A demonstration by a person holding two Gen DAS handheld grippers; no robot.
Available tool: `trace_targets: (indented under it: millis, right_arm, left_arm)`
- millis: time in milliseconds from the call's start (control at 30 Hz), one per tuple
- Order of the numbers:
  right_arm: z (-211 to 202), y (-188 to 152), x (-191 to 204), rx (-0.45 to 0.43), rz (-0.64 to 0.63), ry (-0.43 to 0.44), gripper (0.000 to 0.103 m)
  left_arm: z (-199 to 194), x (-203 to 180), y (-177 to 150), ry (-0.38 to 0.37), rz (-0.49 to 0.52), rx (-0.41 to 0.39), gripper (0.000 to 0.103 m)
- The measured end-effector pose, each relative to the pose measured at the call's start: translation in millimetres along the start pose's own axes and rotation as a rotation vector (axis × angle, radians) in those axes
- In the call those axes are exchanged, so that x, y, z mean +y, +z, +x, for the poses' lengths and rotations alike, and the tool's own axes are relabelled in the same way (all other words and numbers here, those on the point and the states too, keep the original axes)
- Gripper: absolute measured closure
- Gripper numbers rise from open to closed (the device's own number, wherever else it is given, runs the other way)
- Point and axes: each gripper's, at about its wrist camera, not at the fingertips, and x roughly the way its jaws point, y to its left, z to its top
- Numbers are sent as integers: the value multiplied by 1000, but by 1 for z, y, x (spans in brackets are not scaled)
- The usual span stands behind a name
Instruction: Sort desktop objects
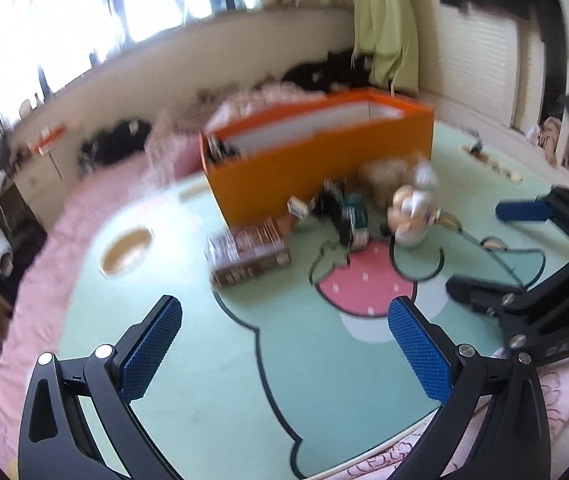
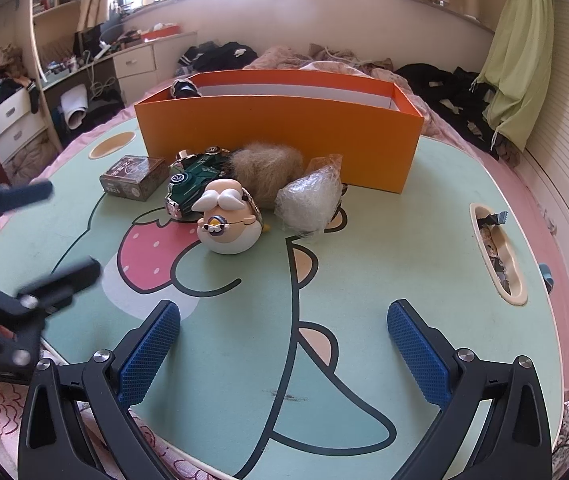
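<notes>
Both your left gripper (image 1: pixel 284 354) and right gripper (image 2: pixel 284 354) hover empty, fingers spread. Five loose things crowd against the open orange cardboard box (image 2: pixel 280 136) on the green cartoon-printed table (image 2: pixel 404 280): one brown printed carton (image 2: pixel 134 177), one green toy car (image 2: pixel 192 184), one round white-haired figurine (image 2: pixel 230 220), one tan fur tuft (image 2: pixel 268 170), one clear plastic bag (image 2: pixel 310 200). Reaching into that cluster could knock neighbours aside or roll the figurine.

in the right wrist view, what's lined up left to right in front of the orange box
small brown box → green toy car → bald figurine head → clear plastic bag. The furry tuft sits behind these, so its place is unclear.
</notes>
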Motion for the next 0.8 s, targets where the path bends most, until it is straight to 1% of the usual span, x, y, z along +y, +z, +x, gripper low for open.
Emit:
trace_targets:
  millis: [67,167,233,300,333,367,400,467,533,600,633,700,733,767,800]
  right_arm:
    - [-1,1,0,-1,2,-2,0]
    - [-2,2,0,-4,5,-4,0]
    - [-2,2,-3,-5,16,-10,0]
    - [-3,3,-5,-10,29,-5,0]
    - [-5,3,-7,-16,38,15,1]
    - [-8,5,-8,-32,45,46,3]
    - [-12,6,-8,-49,45,73,8]
    - [-21,15,-7,-89,47,111,12]
    - [-27,26,-2,-121,44,131,15]
    - [-24,40,4,-123,33,162,21]
    - [-20,46,7,-111,26,173,24]
    - [-4,55,18,-66,4,176,34]
    - [7,58,22,-35,-6,174,36]
    - [14,58,22,-10,-11,172,43]
    - [23,58,22,22,-13,166,53]
  left_arm:
    - [-7,10,4,-2,-46,-52,0]
    - [-12,32,8,-57,-149,-67,0]
    - [-16,49,10,-74,-210,-83,0]
    - [-21,61,10,-62,-228,-95,0]
    - [-24,69,11,-47,-237,-101,0]
    - [-24,74,11,-39,-244,-103,0]
    - [-24,77,12,-29,-255,-107,0]
    - [-25,87,12,23,-275,-103,0]
    - [-19,91,14,80,-273,-76,0]
    - [-9,94,15,108,-272,-26,0]
    - [-2,93,14,110,-277,0,0]
    - [13,90,14,117,-267,60,0]
    - [19,88,15,125,-251,90,0]
    - [25,85,17,136,-229,112,0]
    - [30,84,19,141,-213,120,0]
